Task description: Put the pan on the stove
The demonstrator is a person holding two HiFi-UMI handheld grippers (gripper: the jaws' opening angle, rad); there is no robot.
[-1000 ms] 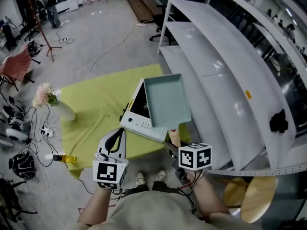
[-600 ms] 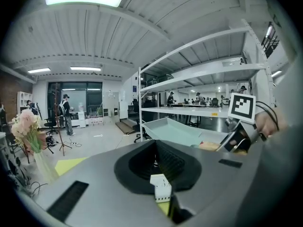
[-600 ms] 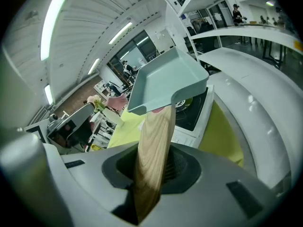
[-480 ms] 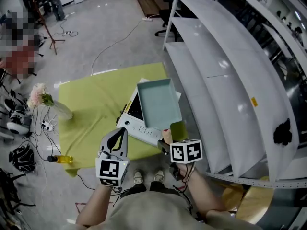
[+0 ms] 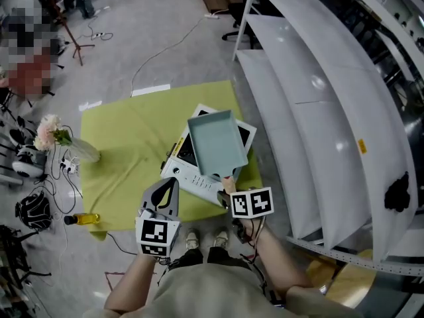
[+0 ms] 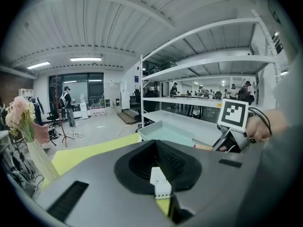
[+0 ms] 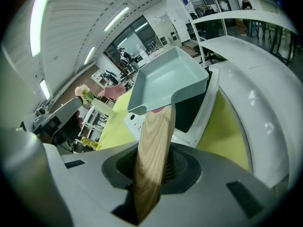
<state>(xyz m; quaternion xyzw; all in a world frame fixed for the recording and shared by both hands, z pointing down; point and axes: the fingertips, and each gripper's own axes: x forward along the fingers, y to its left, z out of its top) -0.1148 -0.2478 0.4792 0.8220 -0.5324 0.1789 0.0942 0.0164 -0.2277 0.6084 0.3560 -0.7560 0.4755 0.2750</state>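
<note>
Wood filled the right gripper's (image 5: 229, 189) jaws: they pinched the pale handle (image 7: 154, 150) of the pan (image 5: 217, 143), and in the right gripper view the handle ran down into the dark recess of the housing, where its near end and the pads on it were lost to sight. The grey-green, square pan hung over the stove (image 5: 187, 172), a white unit lying on the yellow-green cloth (image 5: 126, 151) of the table. The pan covered most of the stove's dark glass top, leaving only a strip of it and the white control panel showing. Whether the pan's base touched the glass could not be made out from either view.

The left gripper (image 5: 172, 183) was near the stove's front edge, over the cloth, its jaws pressed together at the tips with nothing between them. Its own view was mostly filled by its grey housing, which cut off the pan's lower part and hid the stove.

At the cloth's far left corner stood a vase of flowers (image 5: 56, 138), and a bottle of yellow liquid (image 5: 85, 218) lay at the near edge. White shelves (image 5: 311, 111) ran along the right.
</note>
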